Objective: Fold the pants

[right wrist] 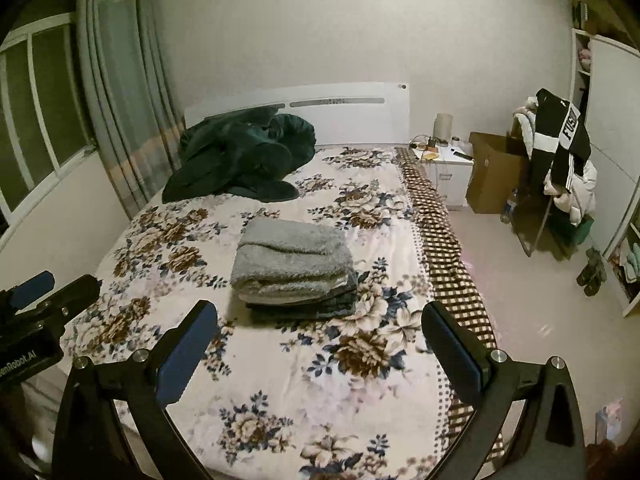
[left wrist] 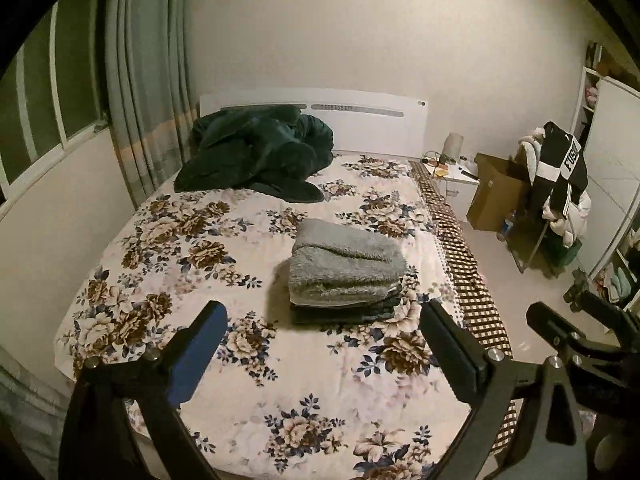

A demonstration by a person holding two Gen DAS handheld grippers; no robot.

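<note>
On the bed [left wrist: 248, 364], mid-mattress toward 1 o'clock of the left wrist view: folded stack, fuzzy grey pants [left wrist: 346, 260] on top, darker folded garments [left wrist: 344, 312] beneath, edges roughly squared. Sits flat on the floral sheet, near the right-hand side of the bed, likely parked there to leave the near mattress as working room.

Left gripper [left wrist: 324, 340]: jaws spread wide, nothing between the blue pads, held above the near sheet short of the stack, not touching it. Right gripper [right wrist: 320, 340]: likewise wide apart and empty, stack at 12 o'clock ahead, apart from it. Each gripper visible in the other's view, right one at 3 o'clock of the left view, left one at 9 o'clock of the right view; held side by side, level.

At 11 o'clock, against the headboard [left wrist: 360, 120]: crumpled dark green garment [left wrist: 256, 152], unfolded, well apart from the stack. Cannot tell whether pants or a jacket.

At 2 o'clock, off the bed: nightstand [left wrist: 456, 180], cardboard box [left wrist: 496, 196], chair draped with clothes [left wrist: 560, 176].

Judgement: grey pair looks finished; both grippers empty and backed off suggests a pause between items. Next reach probably long, across the stack to the green heap; risk of brushing the pile and spoiling its edges.
</note>
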